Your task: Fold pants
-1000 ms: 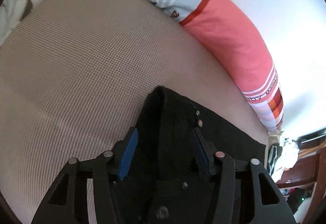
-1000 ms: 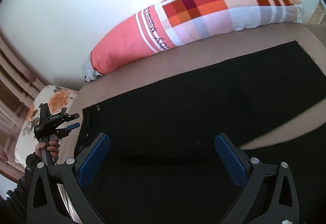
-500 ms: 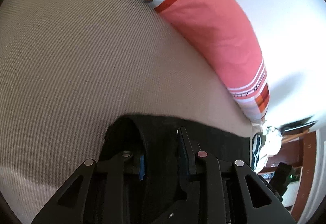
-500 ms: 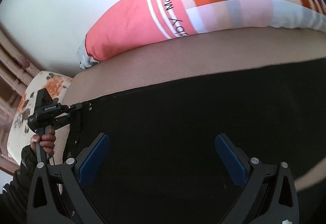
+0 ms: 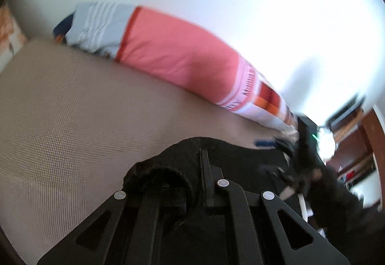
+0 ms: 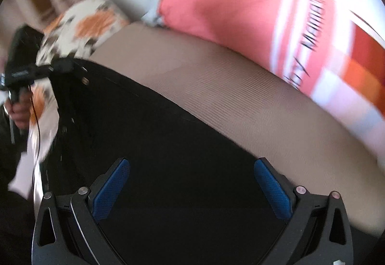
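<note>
Black pants lie spread on a tan mattress. My left gripper is shut on the pants' waistband, which bunches up over its fingers. It also shows at the left of the right wrist view, holding the waist end lifted. My right gripper is open, its blue pads spread wide just above the black cloth, holding nothing. The right gripper shows blurred in the left wrist view.
A long pink and checked bolster pillow lies along the white wall behind the mattress. A floral pillow sits at the head end. Dark wooden furniture stands beyond the foot of the bed.
My left gripper closed on the waistband and has lifted it, tilting its view up. My right gripper stayed open and swung left over the pants toward the waist end.
</note>
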A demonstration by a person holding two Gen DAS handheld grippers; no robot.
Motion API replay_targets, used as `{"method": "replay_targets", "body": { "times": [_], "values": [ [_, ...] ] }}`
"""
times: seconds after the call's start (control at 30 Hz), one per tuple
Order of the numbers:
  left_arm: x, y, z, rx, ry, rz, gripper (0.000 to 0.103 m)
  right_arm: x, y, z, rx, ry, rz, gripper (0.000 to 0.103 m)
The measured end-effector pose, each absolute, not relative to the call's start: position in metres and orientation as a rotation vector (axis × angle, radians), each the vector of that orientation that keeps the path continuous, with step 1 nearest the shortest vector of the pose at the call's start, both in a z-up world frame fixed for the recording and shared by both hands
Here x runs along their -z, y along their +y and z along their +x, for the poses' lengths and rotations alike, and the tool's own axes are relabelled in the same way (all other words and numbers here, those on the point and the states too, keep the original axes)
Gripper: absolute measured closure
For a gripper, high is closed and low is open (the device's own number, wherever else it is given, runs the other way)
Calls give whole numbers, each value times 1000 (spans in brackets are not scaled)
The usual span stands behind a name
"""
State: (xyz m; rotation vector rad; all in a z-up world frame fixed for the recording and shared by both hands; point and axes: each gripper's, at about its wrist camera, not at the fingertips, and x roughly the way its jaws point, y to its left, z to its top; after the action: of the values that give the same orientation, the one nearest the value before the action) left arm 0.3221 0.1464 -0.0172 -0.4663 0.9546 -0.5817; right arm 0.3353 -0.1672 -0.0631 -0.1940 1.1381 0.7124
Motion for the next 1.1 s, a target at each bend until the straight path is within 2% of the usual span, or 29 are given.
{"method": "replay_targets", "body": {
  "times": [0.2,0.23,0.3,0.47,0.73,0.8,0.83,1.1],
  "values": [
    [-7,157,287,619,903,-471,95,73,-154,369,-882,1233,-363,2],
    [-9,158,285,616,901,-483,95,77,-155,371,-912,1259,-383,5],
    [-11,159,282,612,904,-492,95,83,-155,377,-942,1282,-423,18],
    [-13,158,278,599,919,-467,95,98,-169,385,-990,1367,-469,28],
    [-12,155,273,573,933,-447,95,105,-202,391,-935,1372,-469,64],
    [-8,156,276,562,941,-443,95,102,-200,386,-909,1343,-479,86],
    [-7,156,276,553,943,-443,95,100,-201,382,-894,1324,-491,90],
    [-6,167,268,525,932,-412,95,44,-217,319,-664,1098,-480,93]
  ]
}}
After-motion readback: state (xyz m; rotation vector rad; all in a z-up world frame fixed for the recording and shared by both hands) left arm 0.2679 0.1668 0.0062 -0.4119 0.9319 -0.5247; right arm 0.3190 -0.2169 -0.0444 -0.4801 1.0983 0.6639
